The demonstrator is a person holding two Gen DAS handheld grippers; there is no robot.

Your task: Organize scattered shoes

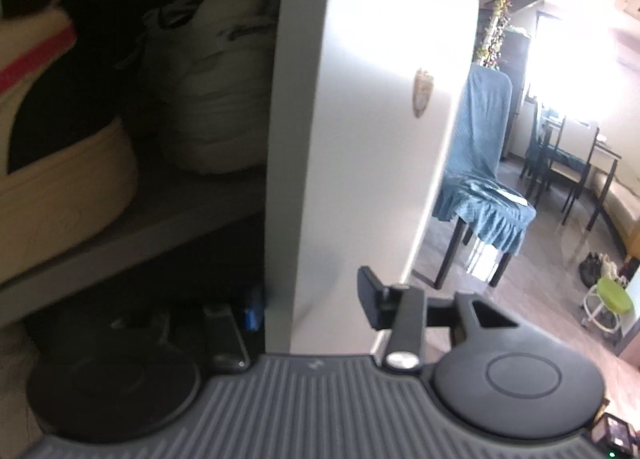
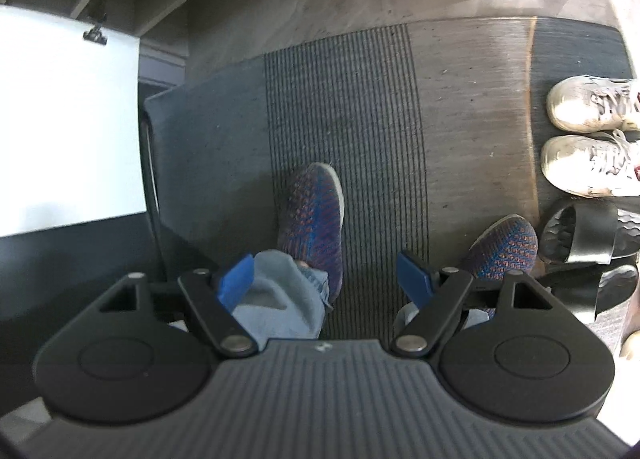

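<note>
- We see both tools empty: left hand-held gripper (image 1: pixel 296 307) spread wide, one finger in the dark under the shelf, the other outside the cabinet wall; right hand-held gripper (image 2: pixel 326 279) also wide open, nothing between its blue pads.
- Task's things: white sneaker (image 1: pixel 212 99) and cream shoe with red stripe (image 1: pixel 48 131) stand on the cabinet shelf (image 1: pixel 132 227), sneaker tight to the shelf's right end, cream shoe toward the left.
- On the doormat (image 2: pixel 348 107): pair of white sneakers (image 2: pixel 592 139) side by side at its right edge, black slide sandals (image 2: pixel 588 235) just below them, near the right front corner.
- The blue-red knit shoes (image 2: pixel 316 215) look worn by the person, so we leave them out.
- Stage unclear: fits shoes still waiting to go up, or a floor row already tidied.
- If a pick follows, we'd grip a sneaker at the heel collar, jaws across the opening, and lift level.
- Room: the mat's middle is open; the white cabinet panel (image 1: pixel 304 119) splits the left gripper's fingers, so we'd back out straight. Shelf gap between the two shoes is narrow.
</note>
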